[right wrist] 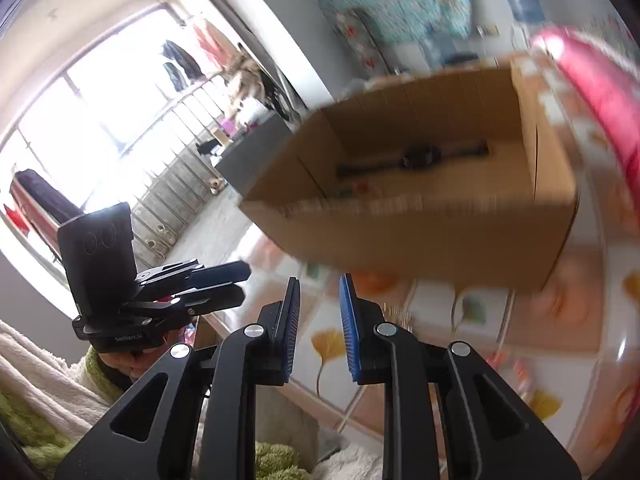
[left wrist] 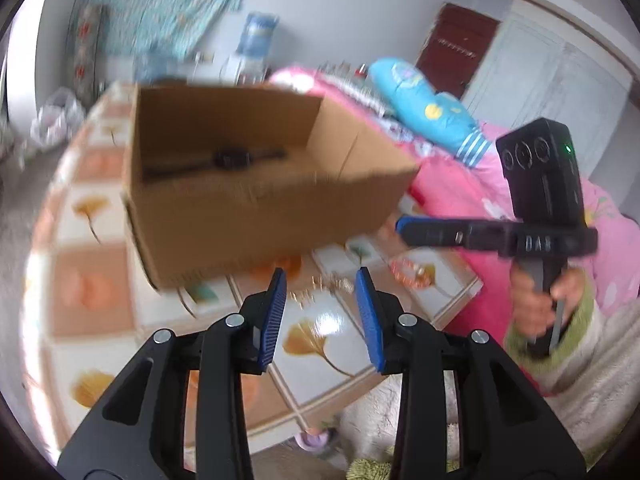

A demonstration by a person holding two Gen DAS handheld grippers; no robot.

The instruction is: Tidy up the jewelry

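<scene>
One cardboard box stands open on the table, plain brown corrugated board with straight walls and raw cut edges. One dark watch lies flat on its floor, a round case with two thin straps stretched out either side; the right wrist view shows the same watch and some small coloured bits beside it, too blurred to name. On the table in front of the box lie two pieces of jewelry: a thin gold chain and an orange beaded bracelet, both smeared by blur. The table wears a glossy cloth of square panels, white and peach, printed with yellow ginkgo leaves.

Two tools, both black plastic with ribbed blue pads. The left tool stands narrowly parted with nothing between its pads, above the chain. The right tool is parted more narrowly still, also empty. A hand in a fuzzy green and cream sleeve grips the right tool's handle. A pink quilt lies on the bed beyond the table
</scene>
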